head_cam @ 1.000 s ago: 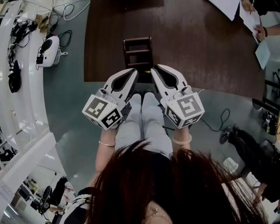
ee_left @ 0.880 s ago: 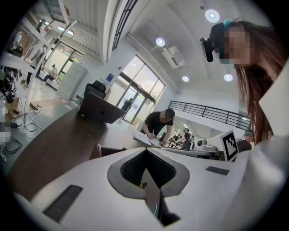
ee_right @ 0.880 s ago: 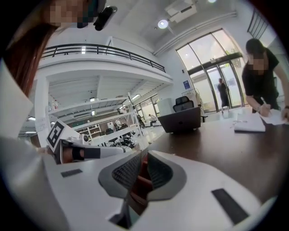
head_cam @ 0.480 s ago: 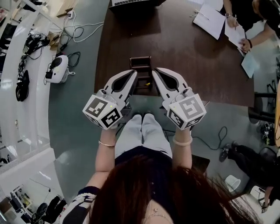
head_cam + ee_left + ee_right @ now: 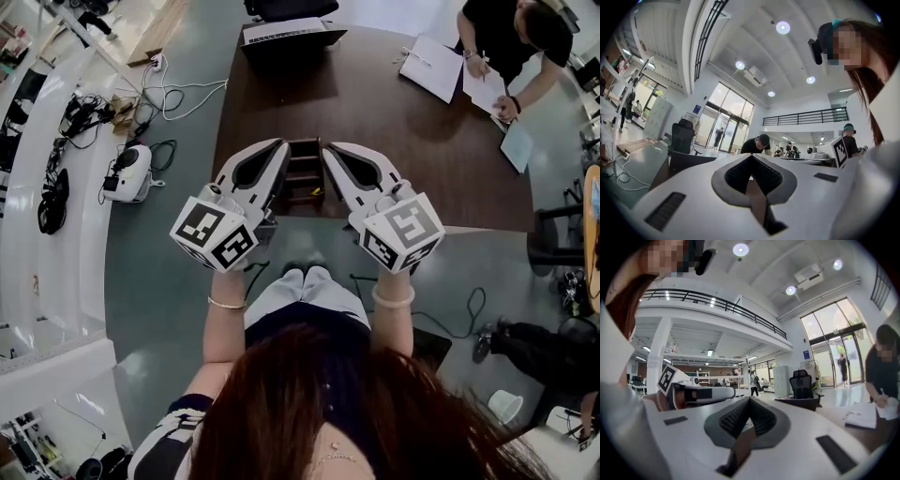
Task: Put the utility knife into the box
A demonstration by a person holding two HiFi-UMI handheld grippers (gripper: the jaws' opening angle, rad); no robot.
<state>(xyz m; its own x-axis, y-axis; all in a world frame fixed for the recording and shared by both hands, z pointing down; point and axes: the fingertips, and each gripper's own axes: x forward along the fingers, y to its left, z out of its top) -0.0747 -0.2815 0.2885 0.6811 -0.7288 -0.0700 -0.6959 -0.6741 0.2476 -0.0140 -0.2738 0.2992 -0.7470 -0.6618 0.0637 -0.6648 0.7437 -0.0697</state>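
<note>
A dark wooden box point(image 5: 304, 165) with open compartments stands at the near edge of the brown table point(image 5: 403, 150). A small yellow thing point(image 5: 317, 191), perhaps the utility knife, shows by the box's near right side, mostly hidden between the grippers. My left gripper point(image 5: 278, 147) point(image 5: 751, 157) hangs over the box's left side and my right gripper point(image 5: 330, 150) point(image 5: 750, 399) over its right side. Both are shut with nothing between the jaws. Both gripper views look level across the room, and neither shows the box or the knife.
A laptop point(image 5: 292, 33) sits at the table's far edge. At the far right a person point(image 5: 511, 33) writes on papers point(image 5: 434, 67). Cables point(image 5: 164, 94) and a white device point(image 5: 129, 169) lie on the floor to the left. A chair point(image 5: 553, 239) stands at right.
The head view has pulled back, so more of the table, the laptop and the writing person show. Both grippers stay shut, flanking the box, and sit slightly higher in the picture.
</note>
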